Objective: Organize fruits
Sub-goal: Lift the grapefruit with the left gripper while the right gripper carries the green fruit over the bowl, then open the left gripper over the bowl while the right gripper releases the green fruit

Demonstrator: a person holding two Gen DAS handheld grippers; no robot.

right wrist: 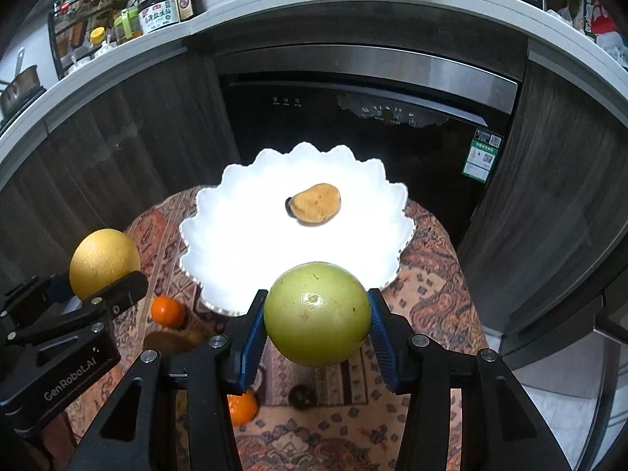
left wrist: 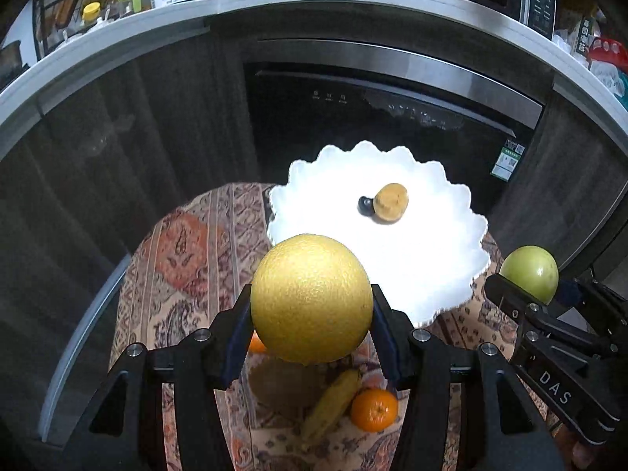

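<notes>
My left gripper (left wrist: 312,306) is shut on a big yellow citrus fruit (left wrist: 311,298), held in the air just short of the white scalloped plate (left wrist: 431,271). My right gripper (right wrist: 317,316) is shut on a green apple (right wrist: 317,314), also lifted near the plate's (right wrist: 235,243) front rim. On the plate lie a small yellow-brown fruit (right wrist: 317,203) and a dark berry (left wrist: 365,204) touching it. In the left wrist view the apple (left wrist: 530,272) shows at the right. The right wrist view has the yellow citrus (right wrist: 104,261) at the left.
On the patterned cloth (left wrist: 176,259) below lie a banana (left wrist: 333,400), tangerines (left wrist: 373,409) (right wrist: 168,311), a brown kiwi (right wrist: 167,341) and a small dark fruit (right wrist: 302,395). A dark dishwasher front (right wrist: 353,125) and a counter with bottles (right wrist: 157,11) stand behind the round table.
</notes>
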